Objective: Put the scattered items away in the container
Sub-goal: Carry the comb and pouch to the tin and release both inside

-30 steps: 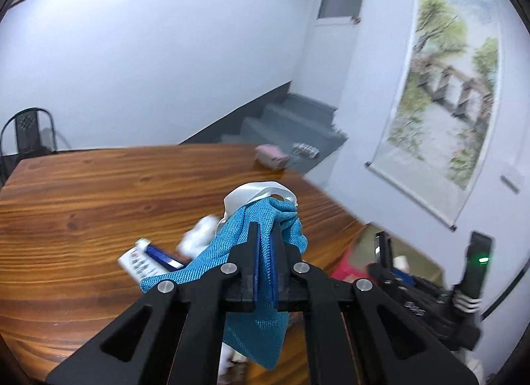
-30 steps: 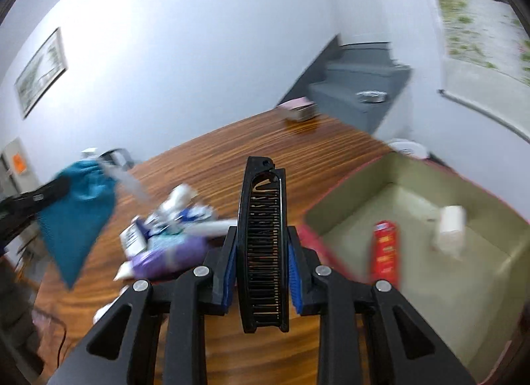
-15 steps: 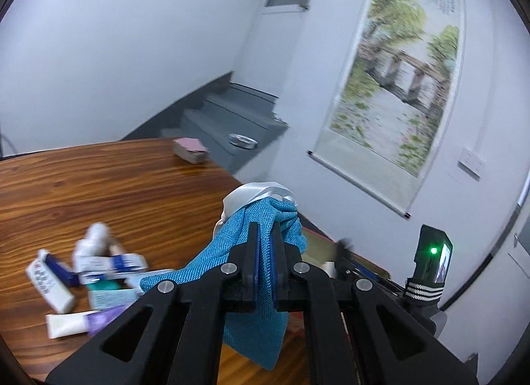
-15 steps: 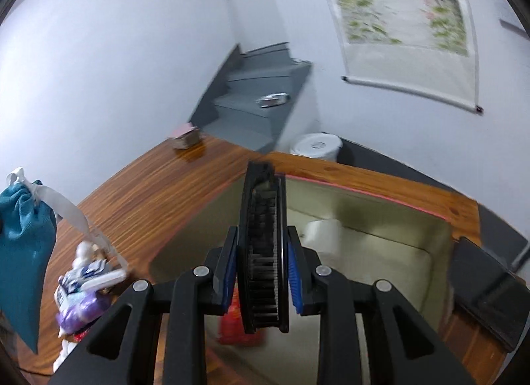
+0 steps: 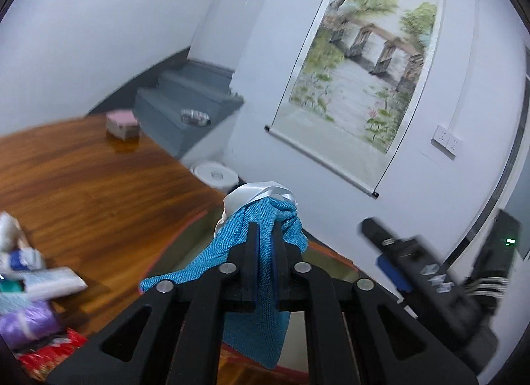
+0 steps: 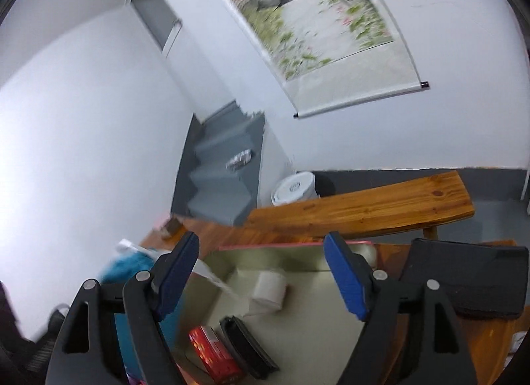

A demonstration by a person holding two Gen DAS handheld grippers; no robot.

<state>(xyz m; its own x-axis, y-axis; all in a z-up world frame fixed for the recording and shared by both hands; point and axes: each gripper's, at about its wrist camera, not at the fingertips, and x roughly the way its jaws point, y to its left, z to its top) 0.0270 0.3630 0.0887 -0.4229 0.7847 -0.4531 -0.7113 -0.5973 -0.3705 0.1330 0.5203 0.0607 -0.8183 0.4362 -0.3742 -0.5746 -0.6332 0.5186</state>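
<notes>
My left gripper (image 5: 265,229) pinches a blue mesh pouch (image 5: 228,252) with a white ribbon (image 5: 258,192), and its jaws are opening. The pouch hangs over the left edge of the olive-lined, red-rimmed box (image 5: 188,229). My right gripper (image 6: 261,242) hovers above the box (image 6: 281,245), its jaws opening wide with nothing between them. Below it a black comb (image 6: 245,342) lies on the box floor beside a red packet (image 6: 212,352) and a white roll (image 6: 270,287). The pouch (image 6: 129,265) shows at the left of the right wrist view.
Tubes (image 5: 49,280), a purple pack (image 5: 23,322) and a red wrapper (image 5: 49,352) lie on the wooden table left of the box. A pink box (image 5: 122,123) sits far back. A black case (image 6: 463,279) lies right of the box, a bench (image 6: 364,209) behind.
The right gripper swung over the box, opened and let the comb go; it now lies inside. The left gripper carried the pouch rightward to the box's edge.
</notes>
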